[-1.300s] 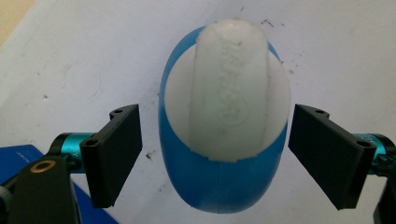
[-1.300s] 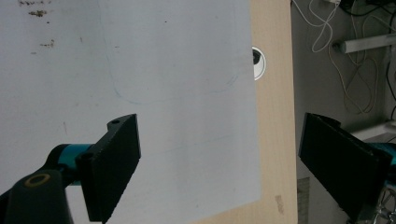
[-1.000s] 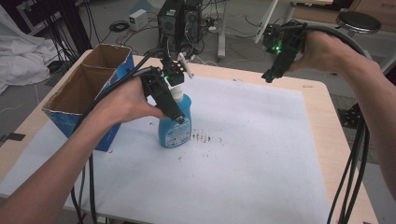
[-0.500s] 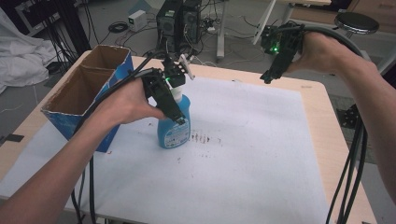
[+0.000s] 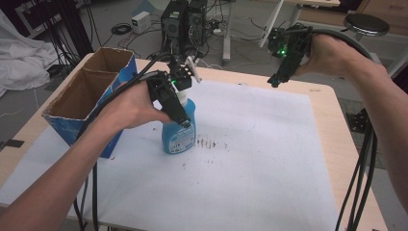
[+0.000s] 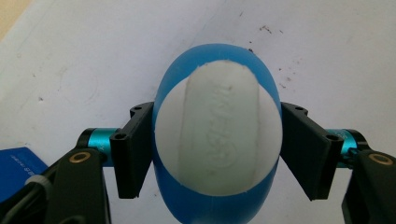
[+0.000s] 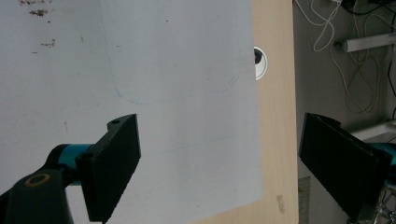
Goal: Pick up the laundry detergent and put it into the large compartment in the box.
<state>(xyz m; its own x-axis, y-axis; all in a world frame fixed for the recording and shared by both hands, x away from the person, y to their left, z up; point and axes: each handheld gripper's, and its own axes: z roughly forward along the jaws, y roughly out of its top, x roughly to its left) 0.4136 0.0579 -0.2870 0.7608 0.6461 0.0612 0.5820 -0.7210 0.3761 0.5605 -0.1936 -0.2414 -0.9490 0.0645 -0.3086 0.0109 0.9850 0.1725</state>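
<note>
A blue spray bottle [image 5: 179, 137] with a white trigger head stands upright on the white sheet, left of the middle. My left gripper [image 5: 182, 120] comes down over it from above. In the left gripper view its jaws have just been closing, and the pads now press both sides of the bottle [image 6: 217, 135]. My right gripper [image 5: 275, 82] hangs in the air over the table's far right part. Its jaws are open with nothing between them. The right gripper [image 7: 219, 163] looks down on the sheet's edge and the wooden table top.
A tall blue cardboard box [image 5: 91, 91] with two open compartments stands at the table's left edge, close to my left forearm. Dark crumbs [image 5: 207, 143] lie on the white sheet [image 5: 260, 168] right of the bottle. Computer towers [image 5: 183, 19] and cables sit on the floor behind.
The left gripper's jaws have drawn in against the spray bottle. Both hands have kept their place and the bottle has not moved.
</note>
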